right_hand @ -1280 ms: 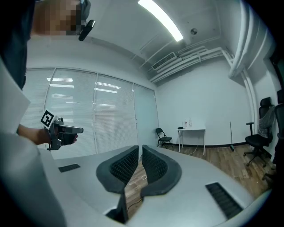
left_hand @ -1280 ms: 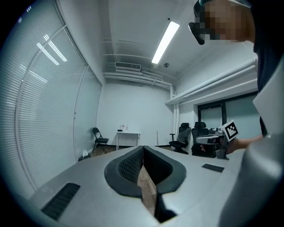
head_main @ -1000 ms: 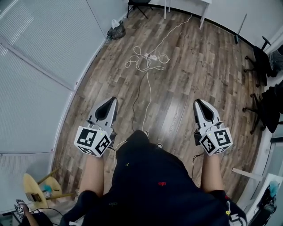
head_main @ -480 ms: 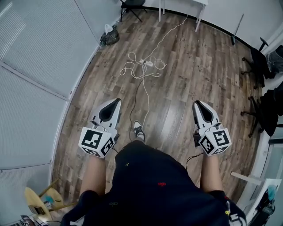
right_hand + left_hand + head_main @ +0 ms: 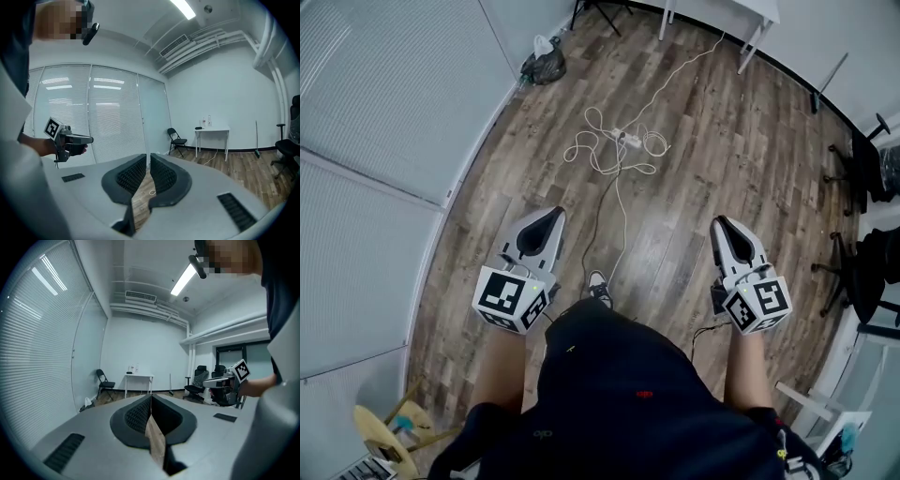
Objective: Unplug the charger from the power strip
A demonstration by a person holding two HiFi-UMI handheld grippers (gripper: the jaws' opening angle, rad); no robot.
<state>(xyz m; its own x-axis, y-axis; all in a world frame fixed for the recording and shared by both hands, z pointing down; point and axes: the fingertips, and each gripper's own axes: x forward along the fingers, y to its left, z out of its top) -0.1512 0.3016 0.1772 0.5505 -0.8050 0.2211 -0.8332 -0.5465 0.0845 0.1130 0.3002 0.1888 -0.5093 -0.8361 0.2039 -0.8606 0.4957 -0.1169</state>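
Observation:
The white power strip [image 5: 625,137] lies on the wood floor ahead of me, amid loops of white cable [image 5: 598,153]. At this distance I cannot make out a charger on it. A dark cord [image 5: 596,202] runs from it toward my feet. My left gripper [image 5: 554,215] is held out low on the left, shut and empty, well short of the strip. My right gripper [image 5: 721,223] is held level with it on the right, also shut and empty. In the left gripper view the left gripper [image 5: 151,397] has its jaws meeting; in the right gripper view the right gripper [image 5: 147,157] points at the floor and a loop of white cable [image 5: 152,191].
A glass wall with blinds [image 5: 384,141] runs along the left. A dark bag [image 5: 545,66] sits by it. A white table [image 5: 758,26] and a folding chair stand at the far wall. Office chairs [image 5: 869,155] line the right. A wooden stool [image 5: 389,427] is behind me on the left.
I have walked forward across the floor, both grippers carried along with me; the stool has slid back in the head view. Both grippers stay shut.

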